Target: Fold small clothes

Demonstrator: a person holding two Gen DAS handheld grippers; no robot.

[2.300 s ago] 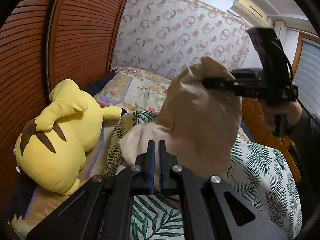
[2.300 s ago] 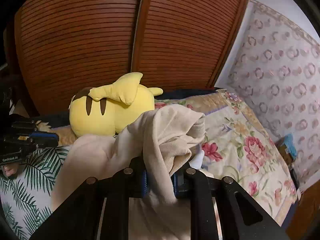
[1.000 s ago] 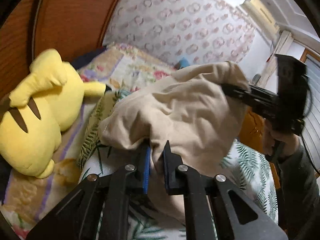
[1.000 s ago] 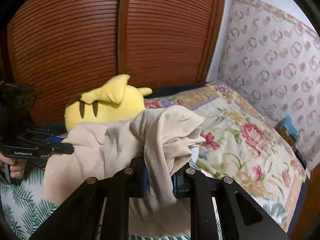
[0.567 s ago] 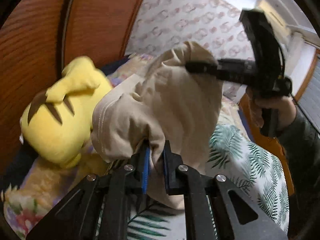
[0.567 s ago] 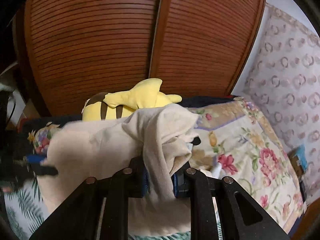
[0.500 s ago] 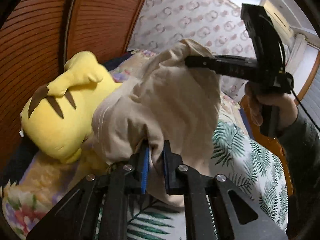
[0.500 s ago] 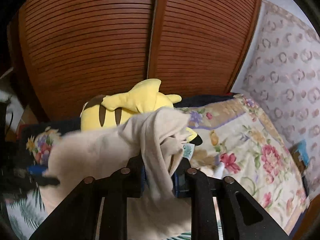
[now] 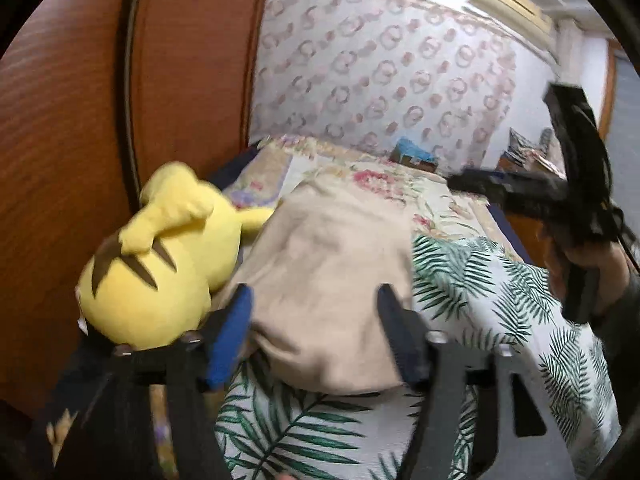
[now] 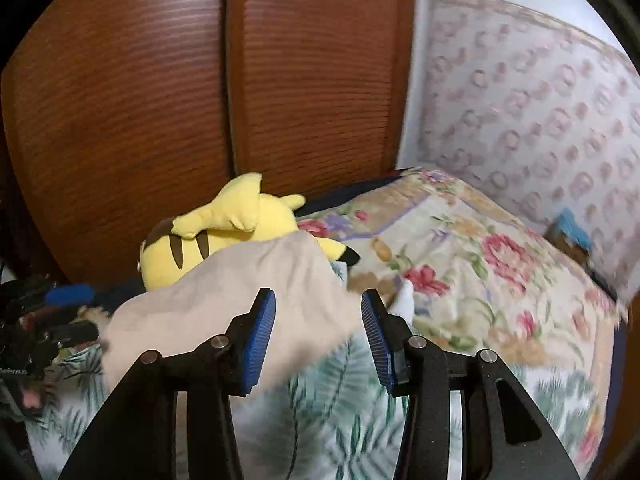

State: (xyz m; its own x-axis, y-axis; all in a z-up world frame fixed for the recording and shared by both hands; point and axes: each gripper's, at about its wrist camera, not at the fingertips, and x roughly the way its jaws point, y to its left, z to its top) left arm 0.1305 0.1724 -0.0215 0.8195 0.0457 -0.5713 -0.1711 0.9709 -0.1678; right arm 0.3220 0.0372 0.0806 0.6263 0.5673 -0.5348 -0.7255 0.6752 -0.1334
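In the left wrist view, the left tool stood with its jaws spread wide, having just been opening; the beige garment lay released at centre frame on the palm-print sheet of the bed, one edge touching the yellow plush toy at left. At right, the right tool hovered clear of the cloth.

In the right wrist view, the right tool had likewise just been opening, its pads apart from the garment at lower centre, apparently dropped flat for folding.
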